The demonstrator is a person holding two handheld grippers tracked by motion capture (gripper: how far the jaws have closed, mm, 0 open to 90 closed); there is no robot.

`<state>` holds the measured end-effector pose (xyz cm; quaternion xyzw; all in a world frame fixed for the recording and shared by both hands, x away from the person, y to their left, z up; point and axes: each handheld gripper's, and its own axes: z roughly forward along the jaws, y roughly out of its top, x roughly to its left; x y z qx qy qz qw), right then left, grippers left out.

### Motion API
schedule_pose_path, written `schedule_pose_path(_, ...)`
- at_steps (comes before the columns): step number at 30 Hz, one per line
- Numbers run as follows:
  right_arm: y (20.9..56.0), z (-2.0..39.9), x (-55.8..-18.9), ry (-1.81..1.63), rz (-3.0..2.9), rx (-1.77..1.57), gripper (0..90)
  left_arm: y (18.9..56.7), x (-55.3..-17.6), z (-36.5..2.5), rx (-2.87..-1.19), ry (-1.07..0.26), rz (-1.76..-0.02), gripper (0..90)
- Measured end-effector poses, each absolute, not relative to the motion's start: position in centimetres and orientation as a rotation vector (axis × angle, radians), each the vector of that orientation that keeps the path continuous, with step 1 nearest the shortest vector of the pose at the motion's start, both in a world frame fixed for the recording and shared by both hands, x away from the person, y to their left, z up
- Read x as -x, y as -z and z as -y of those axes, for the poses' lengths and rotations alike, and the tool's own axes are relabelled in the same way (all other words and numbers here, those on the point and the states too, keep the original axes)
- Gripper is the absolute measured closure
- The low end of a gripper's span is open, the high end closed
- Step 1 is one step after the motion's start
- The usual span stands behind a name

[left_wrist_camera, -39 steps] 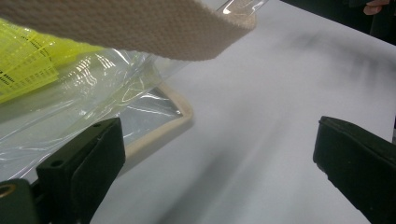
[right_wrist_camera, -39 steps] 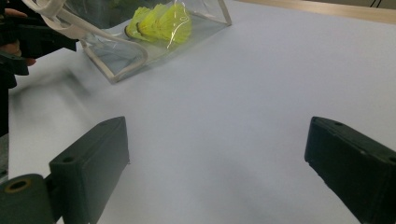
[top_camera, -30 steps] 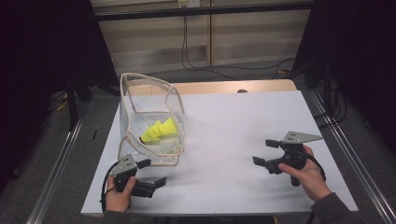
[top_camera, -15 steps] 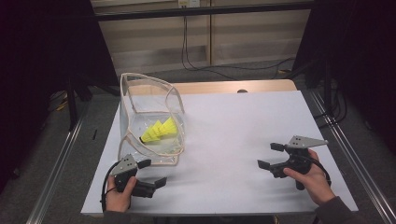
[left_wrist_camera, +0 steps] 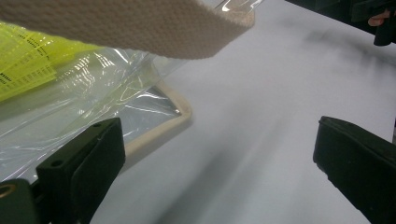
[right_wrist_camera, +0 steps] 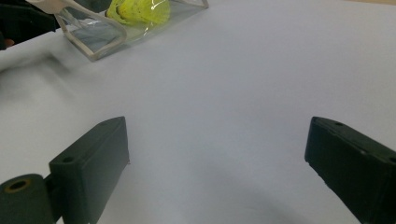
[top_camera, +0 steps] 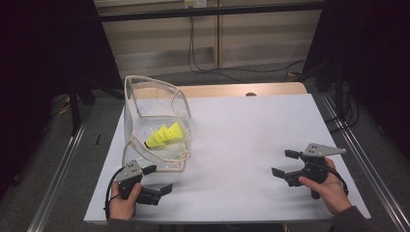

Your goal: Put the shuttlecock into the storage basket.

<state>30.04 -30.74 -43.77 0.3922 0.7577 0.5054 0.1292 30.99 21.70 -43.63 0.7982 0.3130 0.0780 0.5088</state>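
A clear plastic bag with beige trim [top_camera: 155, 121] stands on the left of the white table [top_camera: 241, 130], with yellow shuttlecocks [top_camera: 164, 135] inside it. My left gripper [top_camera: 155, 180] rests open on the table just in front of the bag's lower edge, nothing between its jaws. In the left gripper view the bag's beige rim [left_wrist_camera: 163, 130] and the yellow shuttlecocks [left_wrist_camera: 28, 65] lie close ahead on the left. My right gripper [top_camera: 286, 163] is open near the table's right front, over bare table. The bag [right_wrist_camera: 116, 23] lies far off at the upper left of the right gripper view.
A wooden strip [top_camera: 227, 90] runs along the table's far edge. Metal rails [top_camera: 358, 145] flank the table on both sides. Cables [top_camera: 217, 72] lie on the floor behind.
My right gripper has drifted a little right and toward the front edge. The left gripper and the bag have stayed put.
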Motion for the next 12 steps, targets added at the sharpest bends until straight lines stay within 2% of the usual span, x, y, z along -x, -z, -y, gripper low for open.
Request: schedule_pose_path(12,44.37,31.36,-29.65,-1.463,-2.194,-1.139,5.9,43.62,-30.96,-21.54,-1.920,-0.187,-0.755,2.3)
